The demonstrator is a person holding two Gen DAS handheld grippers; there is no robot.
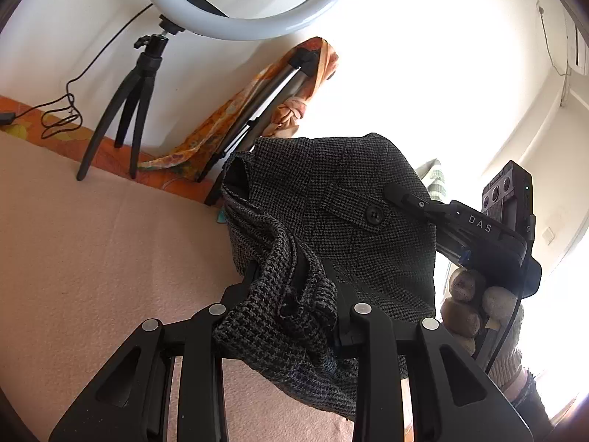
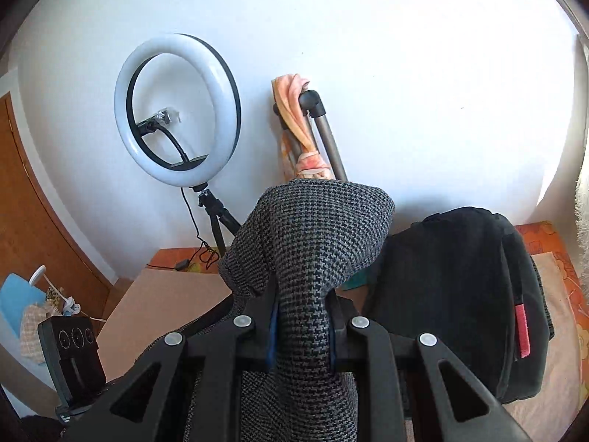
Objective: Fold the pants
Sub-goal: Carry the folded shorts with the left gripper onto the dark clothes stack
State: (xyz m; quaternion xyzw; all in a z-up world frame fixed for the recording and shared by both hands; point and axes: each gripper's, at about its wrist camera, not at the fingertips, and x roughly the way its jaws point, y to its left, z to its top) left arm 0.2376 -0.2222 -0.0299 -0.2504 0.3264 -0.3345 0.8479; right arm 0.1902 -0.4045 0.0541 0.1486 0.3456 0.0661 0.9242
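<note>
Grey houndstooth pants [image 1: 331, 213] hang lifted above the pink bed cover [image 1: 92, 250], a buttoned pocket flap facing the left wrist view. My left gripper [image 1: 291, 276] is shut on a bunched edge of the cloth, which spills back over its fingers. In that view the right gripper [image 1: 401, 193] pinches the far side of the pants, a hand wrapped round its handle. From the right wrist view, my right gripper [image 2: 302, 294] is shut on a thick roll of the pants [image 2: 309, 228], which bulges above the jaws and hides the fingertips.
A ring light [image 1: 243, 3] on a small tripod stands at the wall. A folded tripod with an orange scarf [image 1: 257, 110] leans beside it. A black backpack [image 2: 460, 294] lies on the bed at the right. A wooden door [image 2: 33, 221] is at the left.
</note>
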